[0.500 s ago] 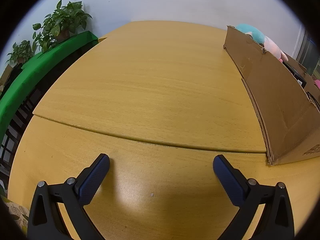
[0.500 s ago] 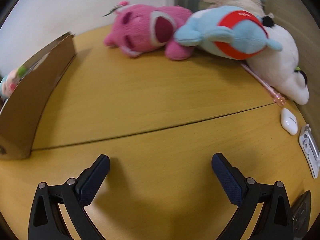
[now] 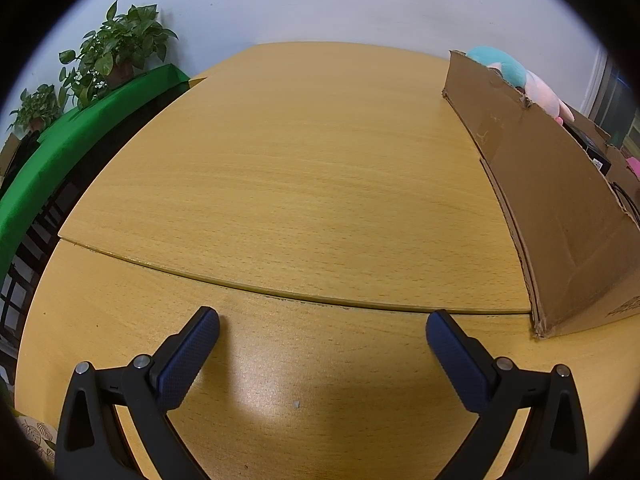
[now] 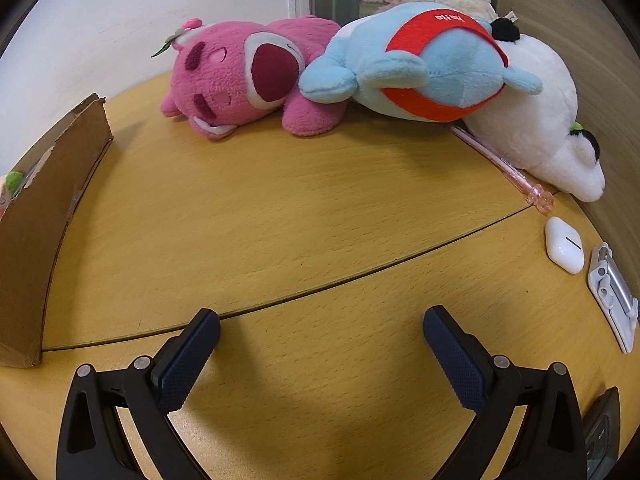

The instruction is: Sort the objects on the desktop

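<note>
We look down along two hand-held grippers at a wooden table (image 4: 304, 216). At its left stands a cardboard box (image 4: 44, 220), seen from the other side in the left view, with soft toys already showing above its wall. Along the far edge lie the toys not yet sorted: a white plush (image 4: 536, 128), a blue plush (image 4: 424, 64) resting against it, and a pink plush (image 4: 244, 80) nearest the box. Near the right edge lie a pink pen (image 4: 504, 164), partly under the white plush, and a white earbud case (image 4: 564, 244) just beside a small white clip (image 4: 612, 292).

The left gripper (image 3: 322, 332) and right gripper (image 4: 321, 330) both stand spread wide, holding nothing. We judge the pink plush the easiest first pick: close on its body, not a limb, and clear the box wall when carrying.
</note>
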A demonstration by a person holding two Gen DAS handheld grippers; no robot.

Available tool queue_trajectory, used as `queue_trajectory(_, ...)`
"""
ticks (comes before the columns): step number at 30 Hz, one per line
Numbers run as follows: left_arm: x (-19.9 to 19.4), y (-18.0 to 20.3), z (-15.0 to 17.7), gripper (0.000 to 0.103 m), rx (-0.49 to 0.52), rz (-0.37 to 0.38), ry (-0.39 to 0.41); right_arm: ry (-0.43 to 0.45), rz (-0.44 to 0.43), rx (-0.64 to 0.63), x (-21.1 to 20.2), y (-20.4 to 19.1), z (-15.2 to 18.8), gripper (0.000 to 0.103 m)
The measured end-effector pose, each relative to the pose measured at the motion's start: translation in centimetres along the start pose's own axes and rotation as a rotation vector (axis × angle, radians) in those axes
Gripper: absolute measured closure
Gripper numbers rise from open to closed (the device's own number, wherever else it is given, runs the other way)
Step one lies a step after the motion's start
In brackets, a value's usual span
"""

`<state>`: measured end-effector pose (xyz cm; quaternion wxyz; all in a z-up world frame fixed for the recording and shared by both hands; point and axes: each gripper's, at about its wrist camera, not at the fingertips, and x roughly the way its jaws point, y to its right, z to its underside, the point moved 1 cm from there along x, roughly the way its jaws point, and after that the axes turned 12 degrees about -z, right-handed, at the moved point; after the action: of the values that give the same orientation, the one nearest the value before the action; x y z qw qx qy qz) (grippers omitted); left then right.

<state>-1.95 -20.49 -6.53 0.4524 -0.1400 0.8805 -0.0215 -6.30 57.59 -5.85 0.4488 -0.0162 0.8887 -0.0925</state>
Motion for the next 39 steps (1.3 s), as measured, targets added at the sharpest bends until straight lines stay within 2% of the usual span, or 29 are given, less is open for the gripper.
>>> queue_trajectory(39,0.13,0.12,-0.01,0.0,0.0,0.0,0.0,0.001,-0.003,-0.004,0.22,-0.19,-0.38,0.0)
